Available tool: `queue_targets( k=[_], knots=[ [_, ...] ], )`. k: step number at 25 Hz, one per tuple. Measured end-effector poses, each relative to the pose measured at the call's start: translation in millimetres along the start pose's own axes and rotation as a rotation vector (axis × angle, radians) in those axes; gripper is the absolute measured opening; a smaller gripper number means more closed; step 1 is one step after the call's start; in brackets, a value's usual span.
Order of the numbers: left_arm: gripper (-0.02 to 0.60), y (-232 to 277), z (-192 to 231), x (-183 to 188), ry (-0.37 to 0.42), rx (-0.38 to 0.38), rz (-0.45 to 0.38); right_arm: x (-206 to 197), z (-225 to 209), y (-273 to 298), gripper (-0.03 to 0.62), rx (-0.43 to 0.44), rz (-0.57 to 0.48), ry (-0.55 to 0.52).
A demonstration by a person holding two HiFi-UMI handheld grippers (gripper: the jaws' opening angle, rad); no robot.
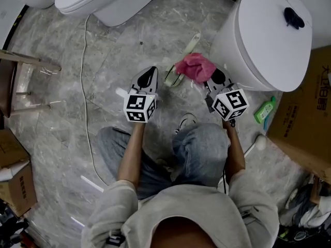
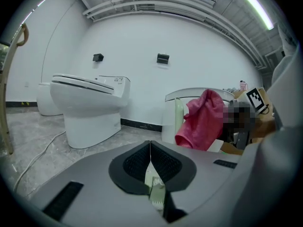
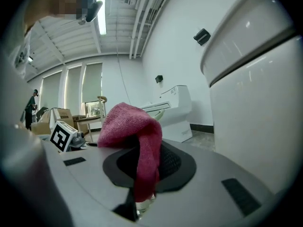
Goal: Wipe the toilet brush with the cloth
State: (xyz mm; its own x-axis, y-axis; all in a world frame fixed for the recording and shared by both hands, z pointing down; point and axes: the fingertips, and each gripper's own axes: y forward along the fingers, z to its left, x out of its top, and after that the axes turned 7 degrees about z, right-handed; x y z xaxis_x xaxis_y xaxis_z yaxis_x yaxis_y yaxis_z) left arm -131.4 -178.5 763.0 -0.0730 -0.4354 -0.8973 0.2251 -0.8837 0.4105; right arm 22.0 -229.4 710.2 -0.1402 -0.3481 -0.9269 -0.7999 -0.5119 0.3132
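Toilet brush (image 1: 172, 77) is on the floor, ahead of both tongs and between them. Wide end is nearest; handle runs away forward-right toward the toilet (image 1: 269, 35). Left tongs (image 1: 150, 74) are closed, empty and nearer that wide end. Right tongs (image 1: 216, 78) are clamped on pink cloth (image 1: 195, 67), just beside the handle.

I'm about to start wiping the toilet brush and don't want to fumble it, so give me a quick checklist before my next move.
1. Cloth gripped: ok. The right gripper has its jaws shut on the pink cloth.
2. Brush held: not ok. The left gripper has its jaws together with no brush between them.
3. Brush in view: ok. The toilet brush is just ahead, between the grippers.
4. Cloth touching brush: cannot tell; they overlap in the head view.
5. Cable clear: ok. The white cable runs left of the left gripper.
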Motion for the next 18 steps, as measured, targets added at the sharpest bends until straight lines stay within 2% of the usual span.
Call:
queue_targets(
  k=[4,7,10,13,18],
  knots=[
    [0.019,9.2,3.1,10.4,-0.017,0.008,-0.004,3.9,-0.5,13.0,0.064,-0.014,-0.009,-0.019],
    [0.019,16.6,4.0,21.7,-0.016,0.014,0.016,2.1,-2.4,22.5,0.064,-0.036,0.03,-0.039],
    [0.018,17.3,9.3,39.7,-0.003,0.028,0.053,4.8,-0.3,24.6,0.064,-0.074,0.072,-0.05],
    [0.018,0.0,0.9,42.3,-0.021,0.027,0.126,5.8,6.0,4.7,0.064,-0.121,0.139,-0.037],
    [0.018,-36.0,5.3,91.6,-0.074,0.053,0.156,61.6,15.7,-20.1,0.064,-0.158,0.178,-0.006]
  ],
)
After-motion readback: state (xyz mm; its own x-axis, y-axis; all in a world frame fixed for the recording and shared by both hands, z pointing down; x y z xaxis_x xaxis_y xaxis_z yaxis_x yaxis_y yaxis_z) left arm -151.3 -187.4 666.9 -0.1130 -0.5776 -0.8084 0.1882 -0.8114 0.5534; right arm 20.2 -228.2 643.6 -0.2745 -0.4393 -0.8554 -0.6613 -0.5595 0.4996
